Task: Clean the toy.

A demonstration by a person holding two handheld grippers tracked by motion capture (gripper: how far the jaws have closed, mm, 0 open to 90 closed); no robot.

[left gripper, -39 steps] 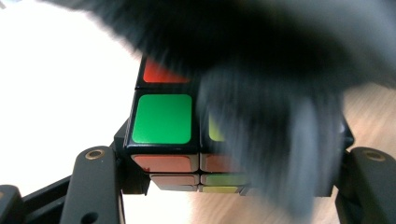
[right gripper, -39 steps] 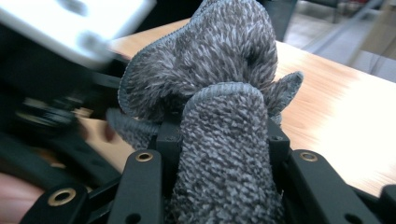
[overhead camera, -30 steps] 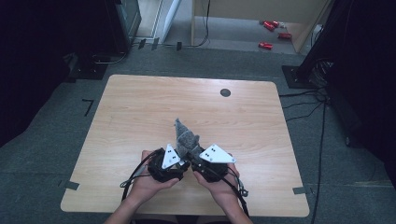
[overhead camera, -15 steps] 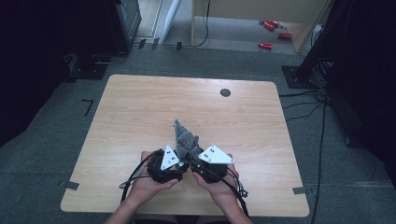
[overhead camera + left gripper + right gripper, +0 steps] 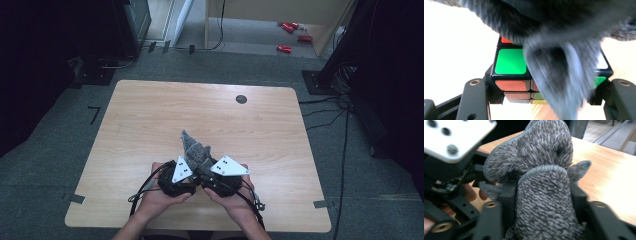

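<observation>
Nearest the person, both hands sit close together at the near edge of the wooden surface, each wrapped round its tool, forearms coming in side by side and wrists angled inward so the two heads almost meet. The left tongs are clamped tight on a puzzle cube, its black-edged green and orange tiles squeezed between the jaws. The cube is rigid and light with smooth plastic faces, so it could slip or twist a layer if pinched at a corner; flat opposite faces, as taken here, look like the safest hold.

Draped over the cube is a grey fuzzy cloth, which also hangs down in front of the left gripper view as a blurred flap. The right tongs have just been opening; the cloth lies bunched between their jaws, and it looks loosely cradled there, not firmly pinched. The cloth is soft, limp and grippy, will sag and fold wherever it is not supported, and is best taken by a gathered fold or the hemmed edge.

In the high view the cloth rises in a peak just beyond the left tongs and right tongs, above the surface
</observation>
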